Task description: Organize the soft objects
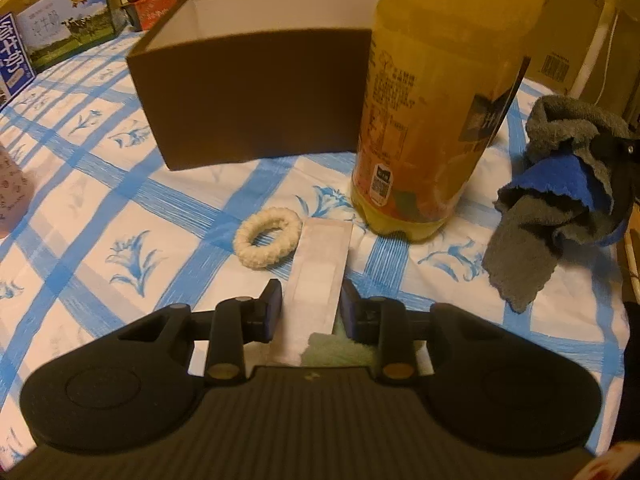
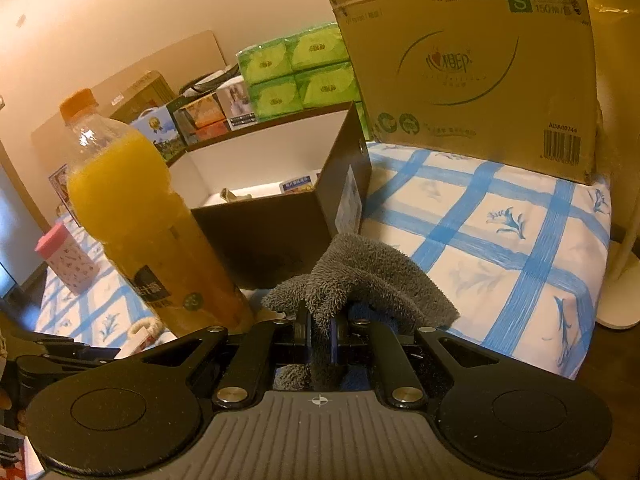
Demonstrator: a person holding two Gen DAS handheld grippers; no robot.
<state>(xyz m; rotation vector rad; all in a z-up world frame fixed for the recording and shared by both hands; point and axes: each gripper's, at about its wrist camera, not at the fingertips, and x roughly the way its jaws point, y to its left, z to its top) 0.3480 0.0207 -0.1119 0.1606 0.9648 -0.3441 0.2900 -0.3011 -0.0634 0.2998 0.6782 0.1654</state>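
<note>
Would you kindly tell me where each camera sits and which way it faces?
Left wrist: behind the left claw, tilted down at a flat wrapped strip between its fingers; hair ring beside.
Right wrist: behind the right claw, shut on a grey cloth, facing the cardboard carton.
Shared: juice bottle, brown box, cloth, checked bedcover.

Fuzzy grey cloth (image 2: 360, 276) with a blue side, bunched up and lifted off the bed, cream fluffy hair tie (image 1: 267, 236) lying flat, thin flat bandage strip (image 1: 320, 276) just beside it, brown open box (image 1: 256, 96) behind.
</note>
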